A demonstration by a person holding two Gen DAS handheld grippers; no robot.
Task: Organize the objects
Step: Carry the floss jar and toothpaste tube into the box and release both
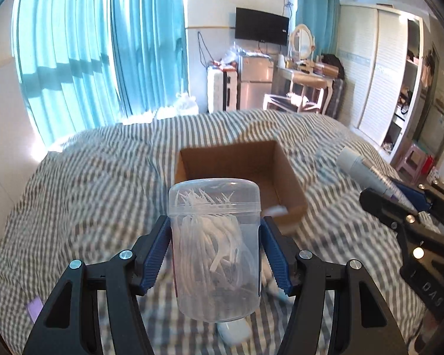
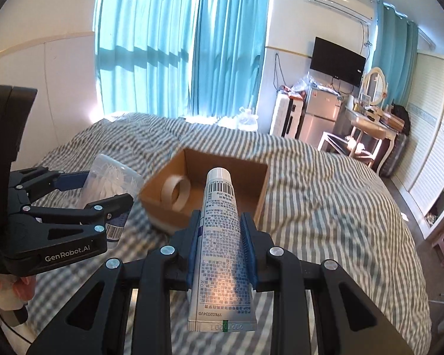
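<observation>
- Left tool [image 1: 215, 236] is clamping a clear jar of floss picks [image 1: 214, 248] upright above the striped bed [image 1: 88, 177], just short of the cardboard box [image 1: 293, 183].
- Right tool [image 2: 220, 241] is gripping a toothpaste tube [image 2: 220, 227], cap pointing toward the box.
- Tape roll [image 2: 176, 190] is leaning inside the box.

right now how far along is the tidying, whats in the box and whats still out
Done: a tape roll already sits in the cardboard box. In hand: the left gripper holds a clear floss pick jar, the right gripper a printed tube, both near the box, neither in it. Left: a white item on the striped bedding under the jar.
</observation>
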